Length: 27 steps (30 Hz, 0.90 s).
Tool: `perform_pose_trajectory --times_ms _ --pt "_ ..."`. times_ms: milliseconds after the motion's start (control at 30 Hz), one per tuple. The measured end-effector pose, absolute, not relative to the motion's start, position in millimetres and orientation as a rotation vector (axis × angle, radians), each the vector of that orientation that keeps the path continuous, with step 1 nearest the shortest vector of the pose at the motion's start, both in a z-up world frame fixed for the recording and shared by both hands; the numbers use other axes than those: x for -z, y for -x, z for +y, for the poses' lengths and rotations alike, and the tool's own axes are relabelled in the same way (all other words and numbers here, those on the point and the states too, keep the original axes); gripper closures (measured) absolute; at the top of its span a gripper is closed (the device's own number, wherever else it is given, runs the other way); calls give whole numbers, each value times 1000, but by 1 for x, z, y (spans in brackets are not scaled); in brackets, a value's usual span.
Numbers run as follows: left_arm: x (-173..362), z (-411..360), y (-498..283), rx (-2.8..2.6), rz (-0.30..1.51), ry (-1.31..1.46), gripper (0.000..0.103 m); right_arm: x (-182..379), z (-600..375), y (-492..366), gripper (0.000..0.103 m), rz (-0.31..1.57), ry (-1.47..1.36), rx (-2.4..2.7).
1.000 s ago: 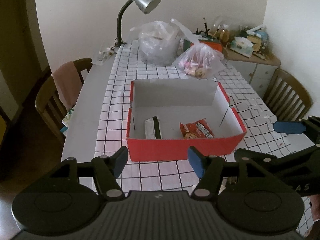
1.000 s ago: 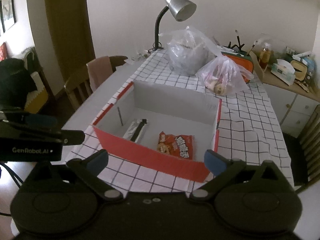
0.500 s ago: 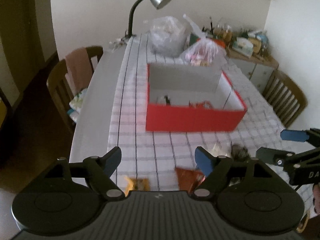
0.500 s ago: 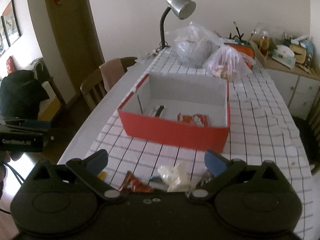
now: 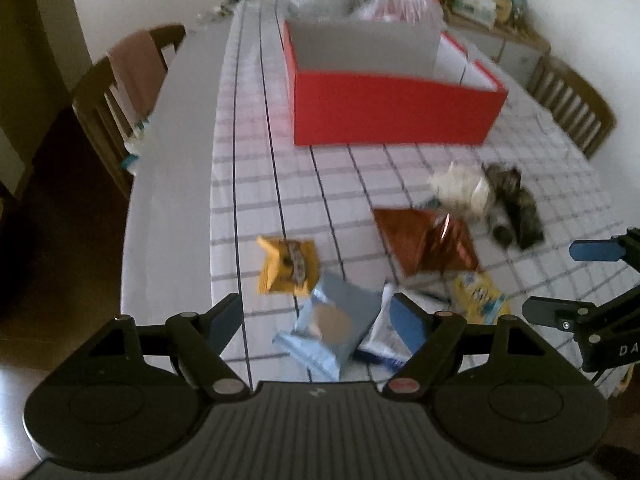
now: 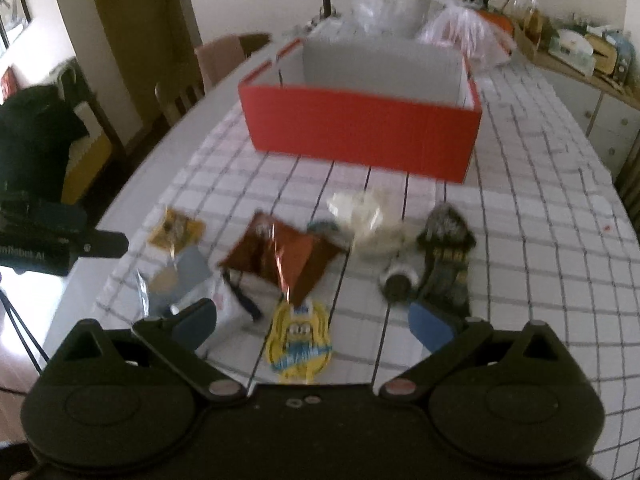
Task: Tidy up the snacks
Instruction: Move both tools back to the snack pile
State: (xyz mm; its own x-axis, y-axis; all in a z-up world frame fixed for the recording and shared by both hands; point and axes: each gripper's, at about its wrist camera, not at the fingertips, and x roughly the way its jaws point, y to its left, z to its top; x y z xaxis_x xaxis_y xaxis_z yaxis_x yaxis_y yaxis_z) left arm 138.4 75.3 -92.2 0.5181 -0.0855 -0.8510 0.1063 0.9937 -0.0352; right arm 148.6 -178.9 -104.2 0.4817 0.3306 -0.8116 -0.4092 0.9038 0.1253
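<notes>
Snacks now between spread left tongs

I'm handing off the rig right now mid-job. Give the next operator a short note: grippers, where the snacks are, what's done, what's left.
Left gripper: open, nothing held, above the light blue packet.
Right gripper: open, nothing held, above the yellow packet.
Red box: farther up the checked tablecloth; its inside is hidden from here.
Loose on the cloth in front of the box: orange packet, brown foil packet, white wrapper, dark packets.
Done: cannot tell from these views.
Left: move every loose packet into the box.
</notes>
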Motion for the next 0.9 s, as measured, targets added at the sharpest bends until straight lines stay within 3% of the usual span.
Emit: perform_pose_trajectory --times_ms 333,800,900 --pt "139 73 -142 229 1111 -174 23 143 -161 -140 4 1028 174 -475" --pt "164 65 -158 271 1159 -263 25 169 -159 -150 20 1062 227 -445" --pt "164 62 -161 282 1155 -258 30 170 -156 -150 21 1046 249 -453"
